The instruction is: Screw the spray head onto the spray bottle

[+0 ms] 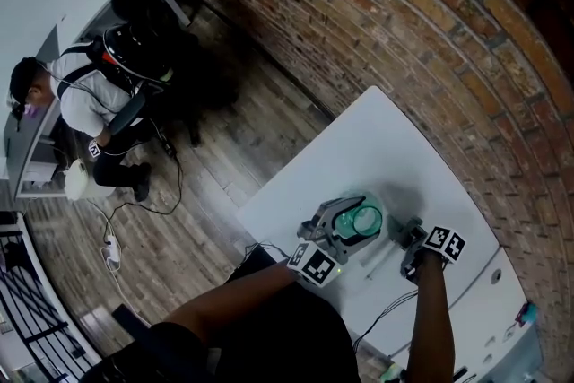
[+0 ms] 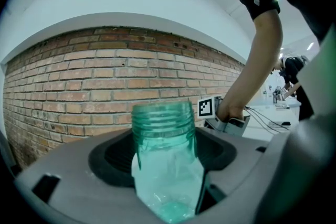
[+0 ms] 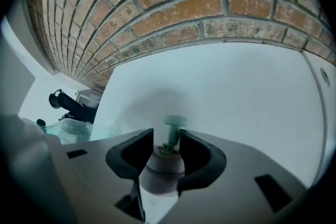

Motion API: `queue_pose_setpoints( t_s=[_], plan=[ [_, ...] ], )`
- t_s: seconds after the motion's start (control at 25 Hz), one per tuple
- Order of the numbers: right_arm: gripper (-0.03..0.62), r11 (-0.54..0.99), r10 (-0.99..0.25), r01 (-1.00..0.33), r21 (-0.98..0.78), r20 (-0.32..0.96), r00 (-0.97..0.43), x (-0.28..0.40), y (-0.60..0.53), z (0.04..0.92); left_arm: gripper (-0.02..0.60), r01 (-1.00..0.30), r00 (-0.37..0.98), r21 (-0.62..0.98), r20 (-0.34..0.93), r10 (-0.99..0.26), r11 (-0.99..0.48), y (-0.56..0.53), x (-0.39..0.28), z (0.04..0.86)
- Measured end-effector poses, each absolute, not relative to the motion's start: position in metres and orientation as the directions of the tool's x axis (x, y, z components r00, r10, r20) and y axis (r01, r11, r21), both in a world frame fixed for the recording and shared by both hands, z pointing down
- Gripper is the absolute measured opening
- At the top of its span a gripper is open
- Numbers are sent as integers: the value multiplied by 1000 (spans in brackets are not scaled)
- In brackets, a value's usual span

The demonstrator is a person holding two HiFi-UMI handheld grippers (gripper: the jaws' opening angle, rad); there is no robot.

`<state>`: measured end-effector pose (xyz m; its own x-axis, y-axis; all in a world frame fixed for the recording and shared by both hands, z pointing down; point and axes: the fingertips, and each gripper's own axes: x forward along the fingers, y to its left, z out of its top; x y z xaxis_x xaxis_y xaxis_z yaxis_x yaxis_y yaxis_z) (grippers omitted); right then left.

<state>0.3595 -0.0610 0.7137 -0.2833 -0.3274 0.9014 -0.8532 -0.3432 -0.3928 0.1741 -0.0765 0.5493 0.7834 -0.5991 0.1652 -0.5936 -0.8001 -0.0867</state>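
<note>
The left gripper, held level, clamps the green spray bottle above the worktop, while the right gripper tips steeply down, pinching the spray head, whose body its jaws mostly hide.

No words, numbers or brand names can be read.
The only signs are black-and-white square pattern markers. They stand on the marker cube of the left gripper and on the second marker cube of the right gripper. They carry blocky patterns, no letters.
</note>
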Motion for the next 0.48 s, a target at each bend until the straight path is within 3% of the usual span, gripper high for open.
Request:
queue_pose_setpoints(
  t_s=[0.2,0.48],
  plan=[
    [146,-372,-294,-855,-361,920,-260,366,-57,724,321,-586,789,-91,161,-593,-805,-75,175,550],
    [144,-429,-283,-794,-430,899,-334,359,-62,733,322,-581,793,-101,152,-590,-807,-75,174,550]
  ],
)
